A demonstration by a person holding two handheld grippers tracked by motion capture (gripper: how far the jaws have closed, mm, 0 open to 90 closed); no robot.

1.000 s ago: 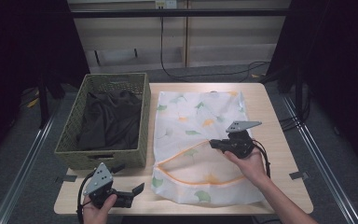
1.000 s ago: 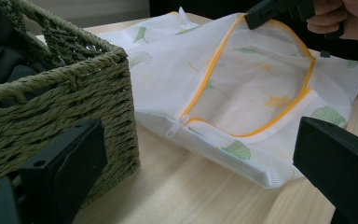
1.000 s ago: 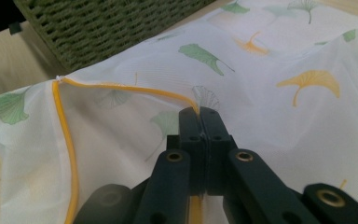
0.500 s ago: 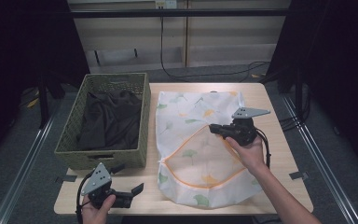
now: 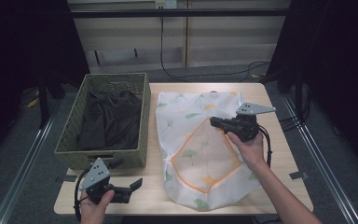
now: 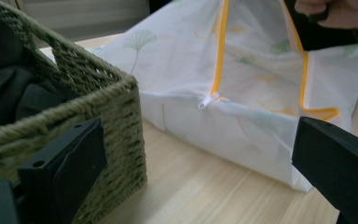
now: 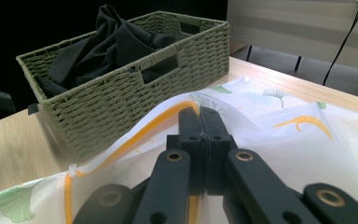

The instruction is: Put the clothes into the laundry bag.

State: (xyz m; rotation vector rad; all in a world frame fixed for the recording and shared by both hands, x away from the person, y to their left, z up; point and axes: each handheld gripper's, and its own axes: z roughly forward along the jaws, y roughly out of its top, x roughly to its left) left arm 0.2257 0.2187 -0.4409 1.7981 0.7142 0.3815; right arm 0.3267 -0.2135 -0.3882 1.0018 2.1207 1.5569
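A white mesh bag printed with green leaves lies on the wooden table, its mouth edged by an orange zipper. My right gripper is shut on the upper zipper edge and holds it lifted off the table, so the mouth gapes. In the right gripper view the jaws press together on the orange trim, gripper. My left gripper rests open at the front left, beside the basket. Its jaws frame the bag and the zipper pull, with nothing between them.
A green woven basket holds dark clothing to the left of the bag. Cables run over the floor behind the table. Bare wood lies along the front left edge and to the right of the bag.
My right gripper has risen and moved towards the far side with the zipper edge, pulling the bag's mouth wider. The left gripper has stayed put.
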